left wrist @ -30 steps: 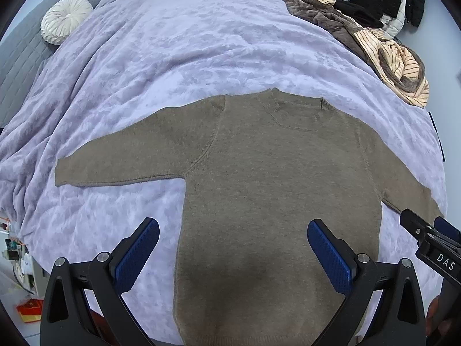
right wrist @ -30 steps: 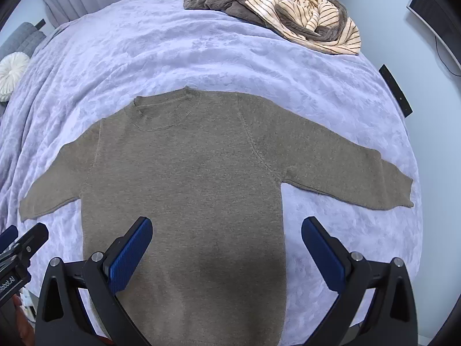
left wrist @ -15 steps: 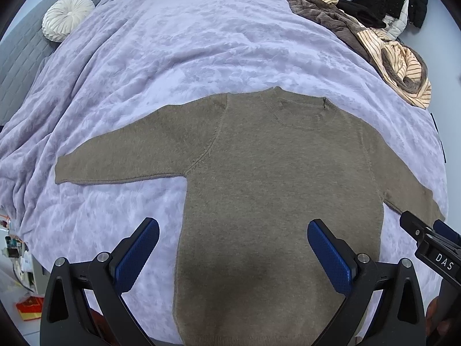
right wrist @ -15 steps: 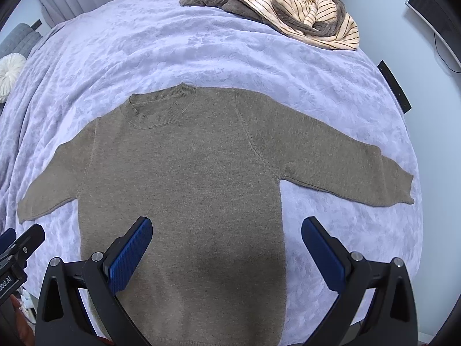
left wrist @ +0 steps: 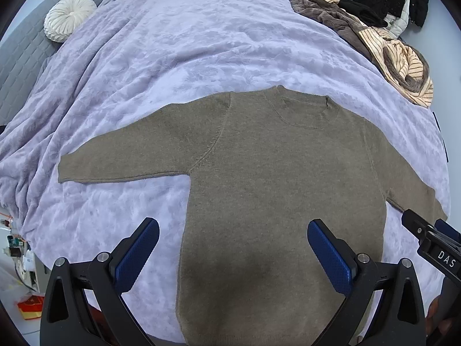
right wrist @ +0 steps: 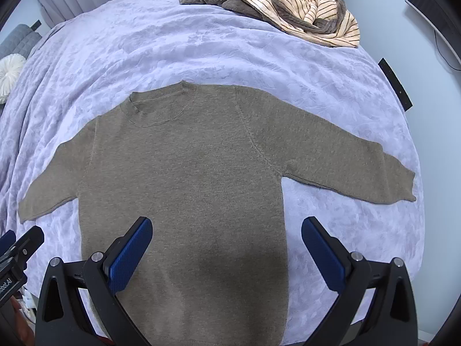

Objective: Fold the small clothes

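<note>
A brown knitted sweater (left wrist: 273, 178) lies flat on the bed, collar away from me and both sleeves spread sideways; the right wrist view shows the sweater (right wrist: 187, 173) the same way. My left gripper (left wrist: 233, 242) hovers open above the sweater's lower left side, with nothing between its blue pads. Over the lower right side my right gripper (right wrist: 227, 239) stands open and empty. The tip of the right gripper (left wrist: 432, 242) shows at the right edge of the left wrist view, and the left gripper's tip (right wrist: 17, 248) at the left edge of the right wrist view.
The sweater rests on a lilac bedspread (left wrist: 187, 43). A heap of brown and striped clothes (right wrist: 288, 3) lies at the far right corner of the bed, with dark clothes (left wrist: 397, 3) behind it. A round white cushion (left wrist: 69, 17) sits on a grey sofa at far left.
Both grippers have drifted slightly, so the sweater sits a little lower in each view. Both stay open and the sweater has not moved.
</note>
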The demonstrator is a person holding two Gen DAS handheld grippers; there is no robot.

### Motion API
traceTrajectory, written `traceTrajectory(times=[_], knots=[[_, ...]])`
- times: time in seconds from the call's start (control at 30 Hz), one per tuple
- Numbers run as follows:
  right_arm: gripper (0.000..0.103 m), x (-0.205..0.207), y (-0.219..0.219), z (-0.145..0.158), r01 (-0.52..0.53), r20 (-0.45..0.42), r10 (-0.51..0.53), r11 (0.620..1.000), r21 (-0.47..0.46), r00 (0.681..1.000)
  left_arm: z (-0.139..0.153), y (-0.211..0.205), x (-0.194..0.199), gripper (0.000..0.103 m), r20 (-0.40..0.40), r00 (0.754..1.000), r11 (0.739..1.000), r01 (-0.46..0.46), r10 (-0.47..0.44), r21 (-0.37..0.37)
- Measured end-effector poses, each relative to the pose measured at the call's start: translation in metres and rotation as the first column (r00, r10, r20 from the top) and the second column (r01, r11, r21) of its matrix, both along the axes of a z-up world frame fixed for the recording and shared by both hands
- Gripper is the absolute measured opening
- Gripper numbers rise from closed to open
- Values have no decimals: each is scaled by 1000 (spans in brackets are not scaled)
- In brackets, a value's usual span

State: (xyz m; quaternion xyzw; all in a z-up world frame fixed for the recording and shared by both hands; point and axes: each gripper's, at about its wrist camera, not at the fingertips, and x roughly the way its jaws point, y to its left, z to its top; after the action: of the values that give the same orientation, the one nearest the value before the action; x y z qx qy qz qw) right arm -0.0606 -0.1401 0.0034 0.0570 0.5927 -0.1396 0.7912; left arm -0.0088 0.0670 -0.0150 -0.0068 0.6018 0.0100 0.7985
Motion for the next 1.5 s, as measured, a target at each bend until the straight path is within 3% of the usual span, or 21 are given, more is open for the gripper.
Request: traceTrajectory(times=[1.13,1.5], knots=[[103,-9,-1,1,-2,5,2,1000,-12,1000,3,2,-3,103,-2,1000,1000,-14,14,9],[103,-7,-13,2,-10,29,11,1000,-8,1000,2,-17,-12,103,-13,1000,997,14,-13,77]])
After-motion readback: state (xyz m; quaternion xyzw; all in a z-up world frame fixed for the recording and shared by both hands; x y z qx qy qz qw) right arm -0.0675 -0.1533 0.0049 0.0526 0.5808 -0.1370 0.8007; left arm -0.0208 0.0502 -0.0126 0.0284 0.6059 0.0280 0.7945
